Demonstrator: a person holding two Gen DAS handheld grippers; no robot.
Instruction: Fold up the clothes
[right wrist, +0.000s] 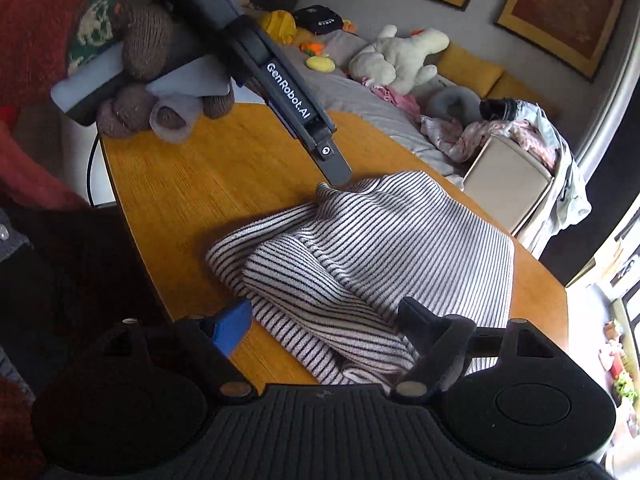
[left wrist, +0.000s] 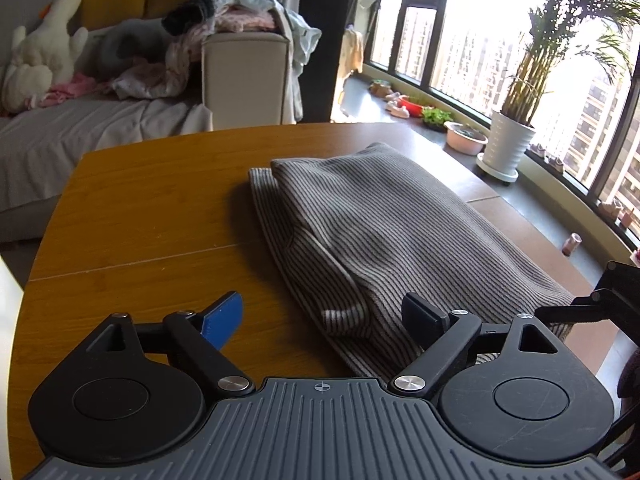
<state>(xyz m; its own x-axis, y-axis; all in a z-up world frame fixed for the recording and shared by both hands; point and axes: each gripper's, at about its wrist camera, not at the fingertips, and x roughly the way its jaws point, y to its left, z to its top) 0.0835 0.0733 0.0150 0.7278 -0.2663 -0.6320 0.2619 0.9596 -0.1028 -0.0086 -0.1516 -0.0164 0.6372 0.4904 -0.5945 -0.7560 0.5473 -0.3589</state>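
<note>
Left gripper (left wrist: 322, 316) nearest the lens: jaws stand wide, blue pad over bare table (left wrist: 140, 208), black pad above the near edge of the striped top (left wrist: 384, 232). Nothing is between the pads, and we see no grip. The top lies on the table's right half, folded into a rough bundle with one flap lapped over the lower layer.

Right gripper (right wrist: 324, 320): jaws parted, less wide than they could be, straddling the near folded edge of the top (right wrist: 376, 248). The pads do not appear to press the cloth, so we read no hold here either. The left tool's body crosses this view above the far corner.

Judgement: we are between folds, both tools released. The bundle is uneven; the near corner humps and a lower layer sticks out at the left.

For the next fold we should:
- pinch both layers at the near edge, not the top one alone;
- take matching corners with both tools;
- lift low and lay over slowly, keeping the edges aligned;
- watch the table rim; the cloth sits near it.
</note>
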